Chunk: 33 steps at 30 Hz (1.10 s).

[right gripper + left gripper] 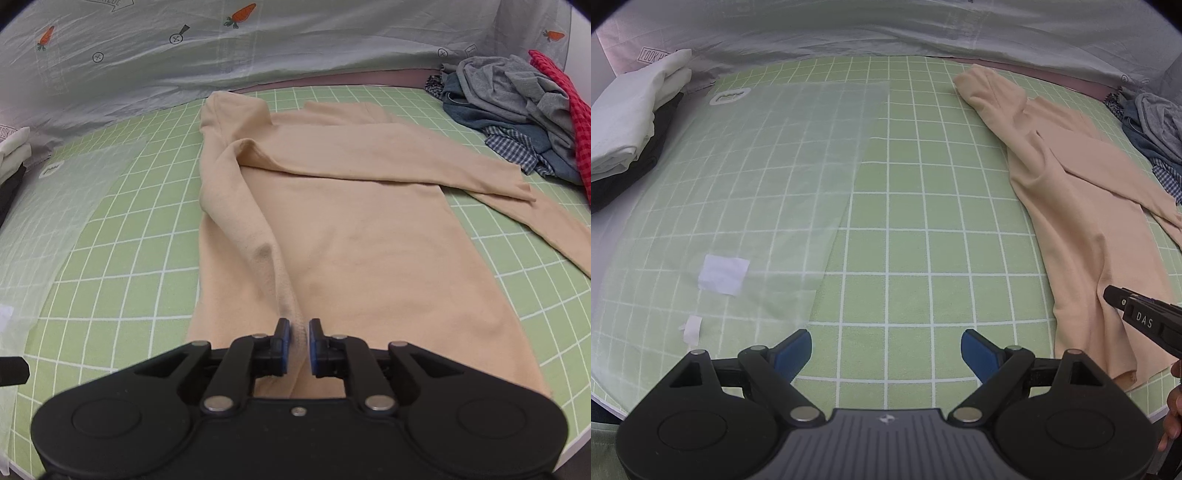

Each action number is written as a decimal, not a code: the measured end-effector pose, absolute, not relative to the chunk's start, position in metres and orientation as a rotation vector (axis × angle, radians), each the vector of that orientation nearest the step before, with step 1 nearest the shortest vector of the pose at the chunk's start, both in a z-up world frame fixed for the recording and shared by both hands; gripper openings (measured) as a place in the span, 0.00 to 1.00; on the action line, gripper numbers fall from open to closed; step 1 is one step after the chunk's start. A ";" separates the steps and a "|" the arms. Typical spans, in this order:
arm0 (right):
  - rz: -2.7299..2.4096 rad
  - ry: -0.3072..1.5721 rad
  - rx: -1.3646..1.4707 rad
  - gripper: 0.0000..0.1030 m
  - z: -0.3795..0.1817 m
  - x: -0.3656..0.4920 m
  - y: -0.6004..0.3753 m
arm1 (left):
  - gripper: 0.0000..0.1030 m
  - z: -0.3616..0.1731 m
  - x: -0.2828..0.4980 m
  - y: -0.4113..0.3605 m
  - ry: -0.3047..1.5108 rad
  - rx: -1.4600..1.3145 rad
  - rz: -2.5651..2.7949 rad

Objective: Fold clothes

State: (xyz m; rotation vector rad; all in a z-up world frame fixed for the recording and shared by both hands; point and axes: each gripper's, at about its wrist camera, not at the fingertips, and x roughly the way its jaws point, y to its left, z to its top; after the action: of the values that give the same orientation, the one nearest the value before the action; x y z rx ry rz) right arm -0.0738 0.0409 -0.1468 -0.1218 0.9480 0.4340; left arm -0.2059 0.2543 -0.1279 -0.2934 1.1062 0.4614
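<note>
Beige long-sleeved top (pixel 351 229) lies flat on the green checked surface (pixel 122 236), one sleeve (pixel 255 236) pinched by the right gripper (pixel 298 334). Best lay that sleeve straight down the body, taut, without dragging the fabric beneath. The left gripper (pixel 886 350) hangs spread, empty, beside it.

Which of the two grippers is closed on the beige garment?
The right gripper: its blue pads pinch a ridge of the beige long-sleeved garment. The left gripper stands open, empty.
</note>
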 end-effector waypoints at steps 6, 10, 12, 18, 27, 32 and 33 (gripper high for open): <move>0.409 0.947 -0.140 0.28 -0.150 -0.086 0.038 | 0.86 -0.129 -0.209 0.259 1.108 -0.303 0.459; 0.358 0.941 -0.189 0.26 -0.157 -0.095 0.037 | 0.86 -0.128 -0.212 0.263 1.100 -0.281 0.440; 0.334 0.933 -0.186 0.26 -0.158 -0.099 0.035 | 0.86 -0.129 -0.213 0.266 1.097 -0.277 0.438; 0.306 0.917 -0.156 0.26 -0.153 -0.101 0.029 | 0.86 -0.126 -0.211 0.273 1.078 -0.297 0.458; 0.301 0.889 -0.186 0.28 -0.141 -0.071 0.002 | 0.87 -0.126 -0.177 0.252 1.065 -0.338 0.475; 0.293 0.896 -0.190 0.29 -0.138 -0.034 -0.026 | 0.87 -0.130 -0.146 0.231 1.072 -0.386 0.493; 0.292 0.896 -0.191 0.29 -0.138 -0.026 -0.032 | 0.87 -0.131 -0.139 0.226 1.071 -0.393 0.497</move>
State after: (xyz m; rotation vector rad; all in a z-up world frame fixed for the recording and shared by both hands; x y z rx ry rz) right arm -0.0260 -0.0321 -0.1380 -0.1907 0.8965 0.2919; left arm -0.1388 0.2262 -0.1306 -0.3929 1.0709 0.4975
